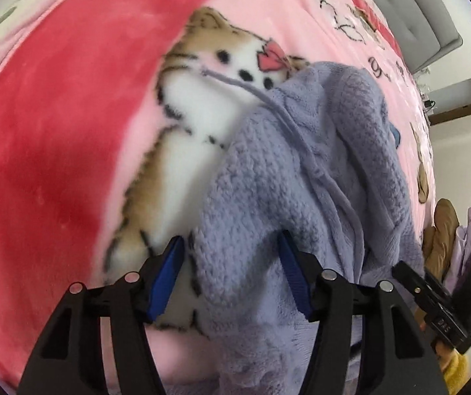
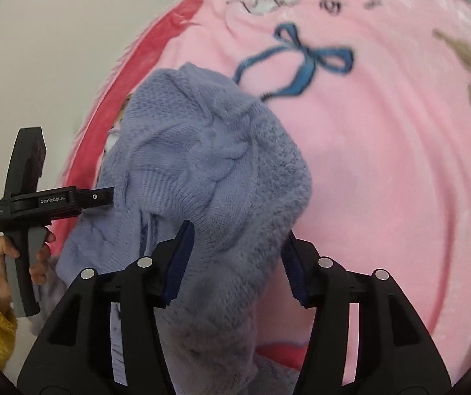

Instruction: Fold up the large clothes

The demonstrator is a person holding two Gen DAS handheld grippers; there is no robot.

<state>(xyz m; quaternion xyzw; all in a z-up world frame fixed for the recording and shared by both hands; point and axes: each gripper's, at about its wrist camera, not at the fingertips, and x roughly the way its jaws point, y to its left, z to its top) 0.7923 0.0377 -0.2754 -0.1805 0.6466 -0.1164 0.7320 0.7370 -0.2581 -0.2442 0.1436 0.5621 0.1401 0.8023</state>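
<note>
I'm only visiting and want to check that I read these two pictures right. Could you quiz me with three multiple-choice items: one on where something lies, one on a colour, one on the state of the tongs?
1. Where does the lavender knit garment lie?
A. on a pink cartoon blanket
B. on a wooden floor
C. in a basket

2. What colour is the bow on the printed cat?
A. green
B. red
C. black

3. How do the right tongs stand?
A. jaws apart, garment between them
B. shut tight on a hanger
C. jaws apart with nothing between them

Answers:
1 A, the knit rests on the pink printed fleece.
2 B, the bow by the cat's ear is red.
3 A, a gap shows beside each blue pad, with lavender knit between them.
</note>
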